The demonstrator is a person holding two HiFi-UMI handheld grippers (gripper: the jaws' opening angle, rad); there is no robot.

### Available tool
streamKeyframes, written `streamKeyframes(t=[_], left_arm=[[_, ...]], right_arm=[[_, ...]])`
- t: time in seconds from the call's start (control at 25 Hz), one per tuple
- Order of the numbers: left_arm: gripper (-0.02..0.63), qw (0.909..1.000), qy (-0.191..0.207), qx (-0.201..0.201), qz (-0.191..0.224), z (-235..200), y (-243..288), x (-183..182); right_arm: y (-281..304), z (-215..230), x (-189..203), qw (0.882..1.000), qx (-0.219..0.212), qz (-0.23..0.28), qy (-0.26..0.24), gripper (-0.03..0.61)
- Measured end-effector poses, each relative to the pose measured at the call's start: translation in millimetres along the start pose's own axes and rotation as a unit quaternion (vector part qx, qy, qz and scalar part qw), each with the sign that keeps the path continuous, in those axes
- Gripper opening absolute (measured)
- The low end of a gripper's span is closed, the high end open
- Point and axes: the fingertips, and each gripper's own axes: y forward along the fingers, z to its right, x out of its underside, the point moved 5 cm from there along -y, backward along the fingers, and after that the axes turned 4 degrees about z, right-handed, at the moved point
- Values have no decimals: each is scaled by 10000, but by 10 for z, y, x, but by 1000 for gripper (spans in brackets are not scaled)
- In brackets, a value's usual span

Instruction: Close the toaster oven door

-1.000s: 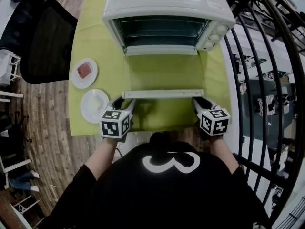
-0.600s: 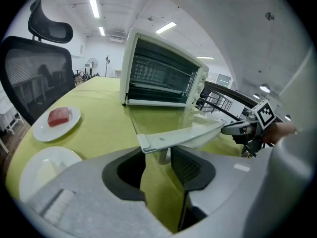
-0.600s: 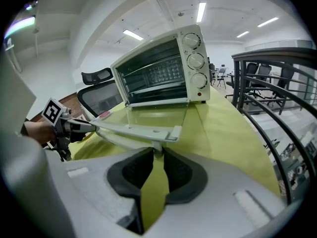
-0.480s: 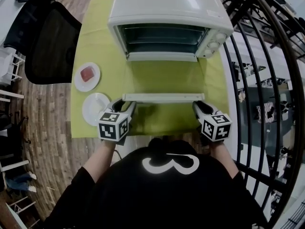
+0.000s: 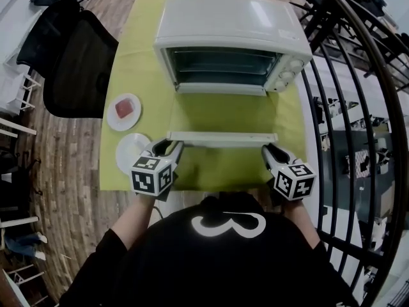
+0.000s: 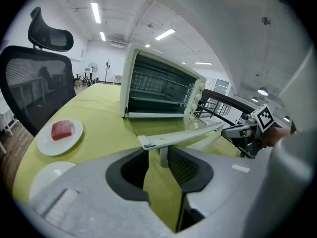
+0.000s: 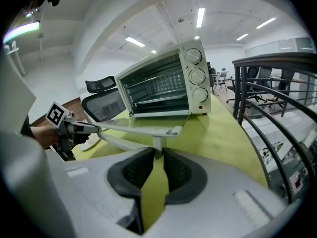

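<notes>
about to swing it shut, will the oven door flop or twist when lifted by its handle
Probably stiff: the door looks like a glass pane hinged at the toaster oven, so it should swing, not flop. Its handle is a thin bar on posts; lifting both ends evenly likely avoids twisting.

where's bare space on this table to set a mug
Bare green cloth left of the toaster oven, behind the meat plate; also a narrow strip right of the open door. Crowded: front left, where the empty plate sits beside the meat plate; the door fills the middle.
</notes>
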Motion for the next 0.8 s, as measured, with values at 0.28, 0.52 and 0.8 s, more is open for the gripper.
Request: streamKeyframes(t=[0.28, 0.52, 0.8], left_arm=[[104, 9999, 1, 100, 127, 53, -60, -218], [98, 9997, 30, 166, 199, 65, -104, -405], [100, 9984, 31, 282, 489, 57, -167, -664]], right_arm=[[-95, -33, -194, 9998, -89, 148, -49, 66], [-151, -63, -375, 9995, -61, 301, -54, 67], [-216, -104, -630, 9983, -25, 563, -155, 67]])
